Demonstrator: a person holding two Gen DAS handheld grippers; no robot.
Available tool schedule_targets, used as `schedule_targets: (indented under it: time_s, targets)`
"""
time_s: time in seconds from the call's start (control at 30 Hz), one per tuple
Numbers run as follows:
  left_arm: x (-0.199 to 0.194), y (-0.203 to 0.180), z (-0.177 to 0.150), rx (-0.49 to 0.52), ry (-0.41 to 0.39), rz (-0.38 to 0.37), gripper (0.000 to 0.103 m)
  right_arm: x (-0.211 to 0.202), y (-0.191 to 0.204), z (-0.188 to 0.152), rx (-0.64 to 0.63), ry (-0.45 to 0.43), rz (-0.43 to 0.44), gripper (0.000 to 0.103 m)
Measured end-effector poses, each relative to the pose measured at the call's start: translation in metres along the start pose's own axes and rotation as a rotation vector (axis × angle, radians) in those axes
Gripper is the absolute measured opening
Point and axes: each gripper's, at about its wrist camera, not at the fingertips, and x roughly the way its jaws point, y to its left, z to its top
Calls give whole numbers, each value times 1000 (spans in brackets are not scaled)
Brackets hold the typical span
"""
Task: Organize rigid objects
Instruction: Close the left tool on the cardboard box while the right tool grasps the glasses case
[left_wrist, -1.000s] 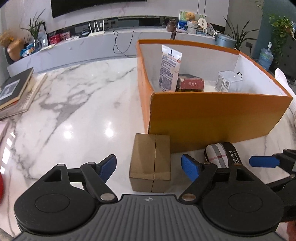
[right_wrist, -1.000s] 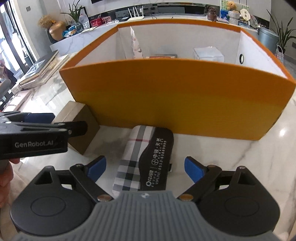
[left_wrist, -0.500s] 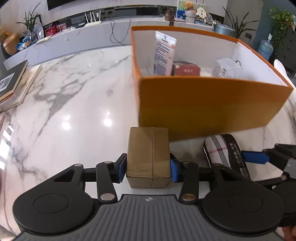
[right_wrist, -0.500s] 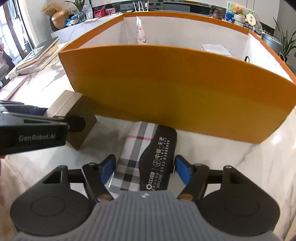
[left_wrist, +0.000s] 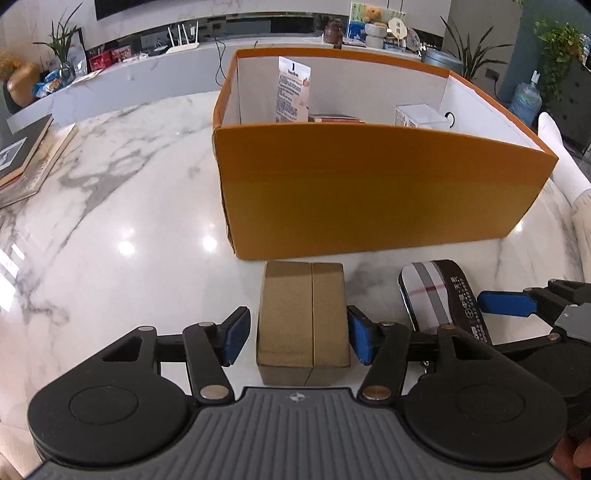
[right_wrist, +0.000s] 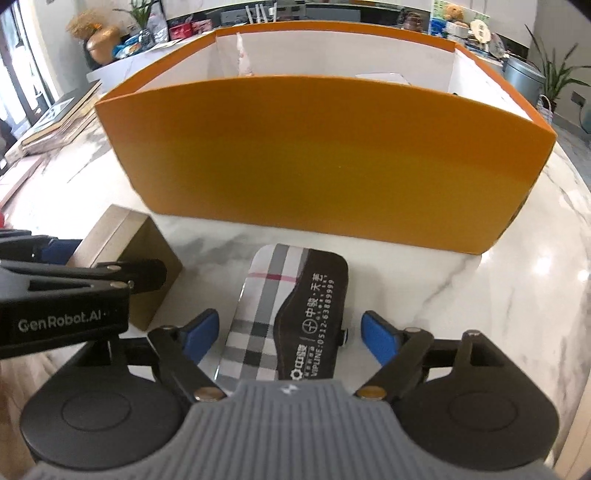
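**Two grippers straddle two objects in front of the orange box**

The left gripper (left_wrist: 297, 334) sits over one brown cardboard box (left_wrist: 303, 321) on the marble table (left_wrist: 110, 221). Its blue pads flank the box's sides with a gap on the left and near contact on the right; the jaws have just been opening and do not press on it. The right gripper (right_wrist: 286, 334) straddles one plaid-and-black case (right_wrist: 288, 314), which lies flat between its pads with clear space on both sides; these jaws have also just been opening. The case's black part reads "VIPLINE:0512-63889999" with Chinese characters. From the right wrist view, the left gripper's body shows "GenRobot.AI".

Just beyond both objects stands one large orange box (left_wrist: 369, 192), open-topped with white inner walls. Inside it: one upright printed pouch (left_wrist: 293, 94), one reddish flat box (left_wrist: 336, 118), and one clear box (left_wrist: 419, 115); their writing is too small to read. At far left lies a stack of books (left_wrist: 22, 155).
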Motion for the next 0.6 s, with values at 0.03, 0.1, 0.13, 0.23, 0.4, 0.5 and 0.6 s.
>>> schedule_targets:
  time_s: [0.03,0.1,0.13,0.23,0.4,0.5,0.6]
  targets:
    - [1,0,0,-2,-1,-3,68,1,0,0,4,0,4,85]
    - [2,0,0,-3,-2,-3,67,2,2,0,-2,-10,-3,85]
    - [3,0,-1,-4,-2,-1,63,3,3,-1,-8,-14,-8,85]
    - [6,2,-2,-13,3,-16,55,4,7,-2,-36,-25,-27,78]
    - [5,0,-3,3,-4,-15,52,4,9,-1,-70,-38,-45,67]
    - [4,0,-3,4,-6,-17,51,4,7,-2,-70,-37,-41,67]
    - [3,-1,-4,12,-7,-17,51,3,7,-1,-61,-32,-29,66]
